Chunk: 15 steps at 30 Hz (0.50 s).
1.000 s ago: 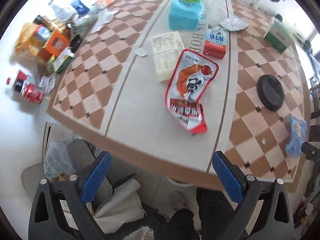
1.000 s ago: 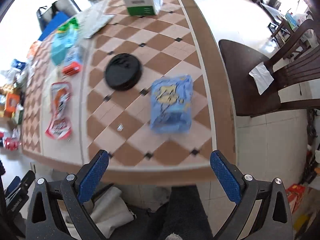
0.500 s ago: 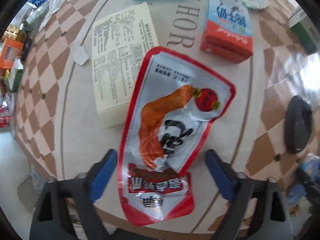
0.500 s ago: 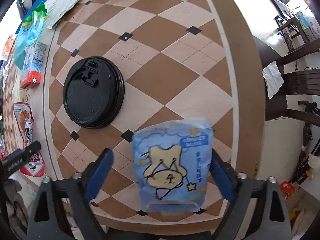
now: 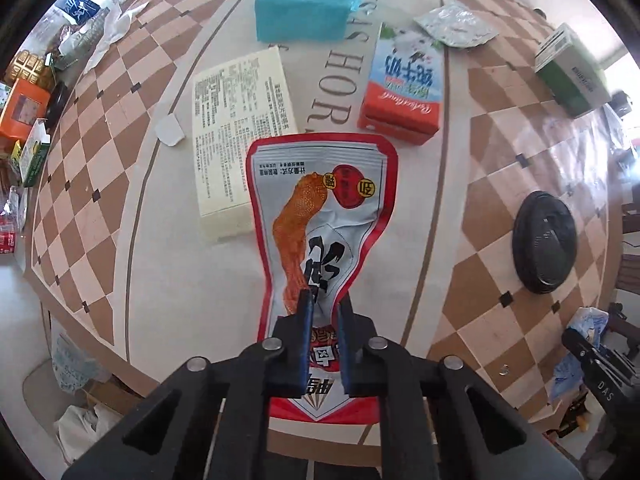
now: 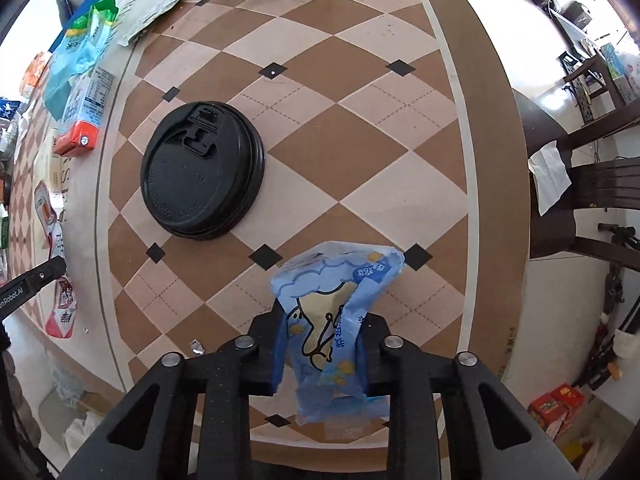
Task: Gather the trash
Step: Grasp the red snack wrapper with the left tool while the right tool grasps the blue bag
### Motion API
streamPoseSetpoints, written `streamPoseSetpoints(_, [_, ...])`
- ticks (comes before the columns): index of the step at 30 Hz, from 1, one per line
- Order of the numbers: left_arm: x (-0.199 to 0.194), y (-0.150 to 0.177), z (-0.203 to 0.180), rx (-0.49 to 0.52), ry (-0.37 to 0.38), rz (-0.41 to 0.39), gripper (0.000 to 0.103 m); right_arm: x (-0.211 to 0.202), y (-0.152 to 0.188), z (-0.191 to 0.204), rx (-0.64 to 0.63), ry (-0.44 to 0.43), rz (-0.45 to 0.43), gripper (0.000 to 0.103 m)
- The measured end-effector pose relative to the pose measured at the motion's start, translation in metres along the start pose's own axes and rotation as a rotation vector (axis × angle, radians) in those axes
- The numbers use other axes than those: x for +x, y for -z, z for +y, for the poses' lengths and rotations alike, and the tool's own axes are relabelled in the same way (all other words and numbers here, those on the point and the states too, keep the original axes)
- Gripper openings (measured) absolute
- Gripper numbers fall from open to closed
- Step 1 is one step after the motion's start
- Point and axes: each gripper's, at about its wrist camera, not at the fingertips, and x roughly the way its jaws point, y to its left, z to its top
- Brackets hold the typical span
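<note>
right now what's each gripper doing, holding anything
left gripper: jaws have just closed, pinching the red snack pouch on the table.
right gripper: jaws have just closed, squeezing the blue wrapper.

The red snack pouch (image 5: pixel 320 216) was glossy, crinkled foil-like plastic. The blue wrapper (image 6: pixel 336 300) was thin, shiny film. The black lid (image 6: pixel 202 174) was matt plastic; the checkered desk (image 6: pixel 360 92) looked smooth.
</note>
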Motion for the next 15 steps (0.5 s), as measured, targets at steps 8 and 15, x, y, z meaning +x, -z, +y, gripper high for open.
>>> streamPoseSetpoints(8, [-0.022, 0.022, 0.027, -0.084, 0.063, -0.04, 0.001, -0.029, 0.013, 0.001, 0.001, -0.052, -0.042, 0.023])
streamPoseSetpoints(15, [-0.048, 0.051, 0.044, -0.107, 0.085, -0.089, 0.0, -0.047, 0.034, 0.017, -0.007, -0.097, -0.07, 0.023])
